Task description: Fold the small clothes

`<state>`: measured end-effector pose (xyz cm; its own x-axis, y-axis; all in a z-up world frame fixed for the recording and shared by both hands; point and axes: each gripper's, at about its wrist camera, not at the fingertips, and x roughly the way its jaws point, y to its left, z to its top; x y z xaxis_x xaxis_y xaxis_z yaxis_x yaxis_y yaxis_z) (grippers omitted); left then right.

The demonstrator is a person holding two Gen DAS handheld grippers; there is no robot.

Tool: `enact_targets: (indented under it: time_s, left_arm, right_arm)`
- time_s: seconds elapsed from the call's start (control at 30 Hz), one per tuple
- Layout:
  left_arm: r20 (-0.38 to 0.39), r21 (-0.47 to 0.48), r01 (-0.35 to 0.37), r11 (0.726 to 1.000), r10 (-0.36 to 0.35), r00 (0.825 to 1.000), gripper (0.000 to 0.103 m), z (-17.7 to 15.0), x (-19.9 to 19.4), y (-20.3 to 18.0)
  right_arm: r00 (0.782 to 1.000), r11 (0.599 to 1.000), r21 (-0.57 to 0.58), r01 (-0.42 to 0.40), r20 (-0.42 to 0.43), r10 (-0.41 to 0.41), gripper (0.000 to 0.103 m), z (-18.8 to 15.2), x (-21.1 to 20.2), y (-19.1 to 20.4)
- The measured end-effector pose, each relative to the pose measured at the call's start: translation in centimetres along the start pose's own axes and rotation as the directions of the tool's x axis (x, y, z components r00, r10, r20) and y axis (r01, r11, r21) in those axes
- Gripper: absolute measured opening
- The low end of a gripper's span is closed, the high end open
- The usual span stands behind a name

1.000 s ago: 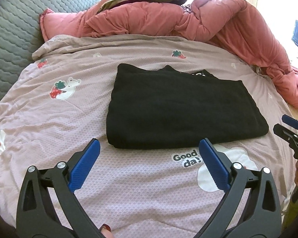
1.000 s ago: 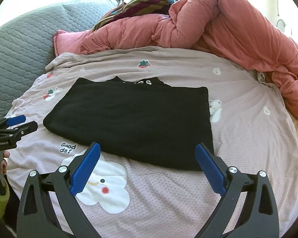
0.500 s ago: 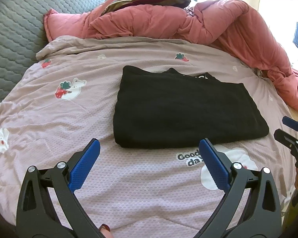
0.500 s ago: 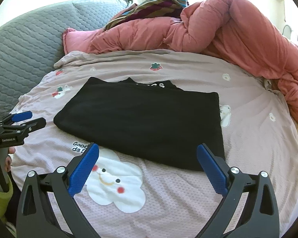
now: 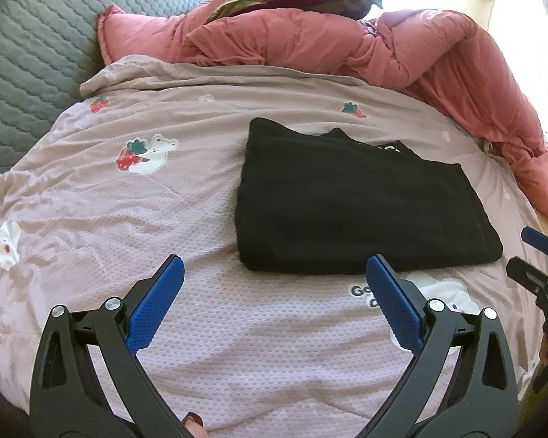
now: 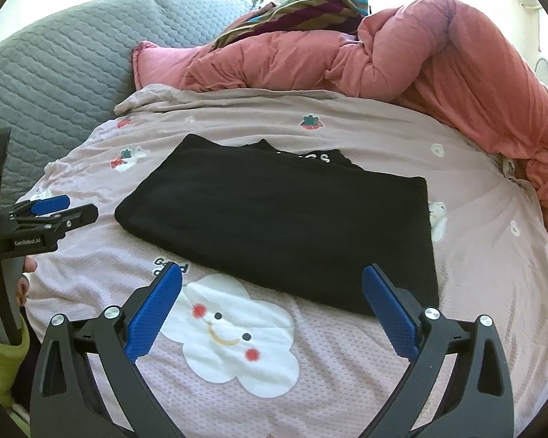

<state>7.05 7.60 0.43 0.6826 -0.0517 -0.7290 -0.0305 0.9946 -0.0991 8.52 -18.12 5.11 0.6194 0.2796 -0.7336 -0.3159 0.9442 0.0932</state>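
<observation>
- Since a second ago we have drawn both tools a little back and leftward; the folded black garment (image 5: 354, 200) now sits further right and further off in the left wrist view, and its shape is unchanged.
- We hold the left hand-held gripper (image 5: 272, 275) with its blue pads spread wide apart, gripping nothing. The garment's near edge lies just beyond the tips, nearer the right pad than the left one.
- Our right hand-held gripper (image 6: 272, 283) is likewise wide apart and empty. Its right pad overlaps the garment's near right corner in the picture; we cannot tell whether it touches.
- The garment (image 6: 288, 219) lies flat on the pink bedspread (image 6: 475, 255), folded into a rough rectangle, with white lettering showing at its far edge.
- A cloud print (image 6: 233, 332) on the bedspread sits between the right tool's pads, just before the garment.
- A rumpled pink duvet (image 5: 347, 43) is heaped beyond it, well apart.
- A hand (image 6: 3, 284) in a green sleeve (image 6: 3, 361) holds the left tool's handle.
</observation>
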Motion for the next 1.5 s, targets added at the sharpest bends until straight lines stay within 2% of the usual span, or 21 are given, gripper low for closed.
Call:
enact_targets:
  time_s: [0.7, 1.5]
  left_arm:
    - [-0.001, -0.08, -0.046, 0.996, 0.047, 0.999, 0.093, 0.0, 0.7, 4.2]
    - [-0.049, -0.152, -0.082, 0.985, 0.075, 0.996, 0.093, -0.9, 3.3, 8.1]
  right_arm:
    - [0.998, 0.995, -0.087, -0.043, -0.05, 0.039, 0.098, 0.6, 2.8, 4.0]
    - [0.992, 0.979, -0.182, -0.091, -0.1, 0.074, 0.098, 1.3, 7.4, 8.6]
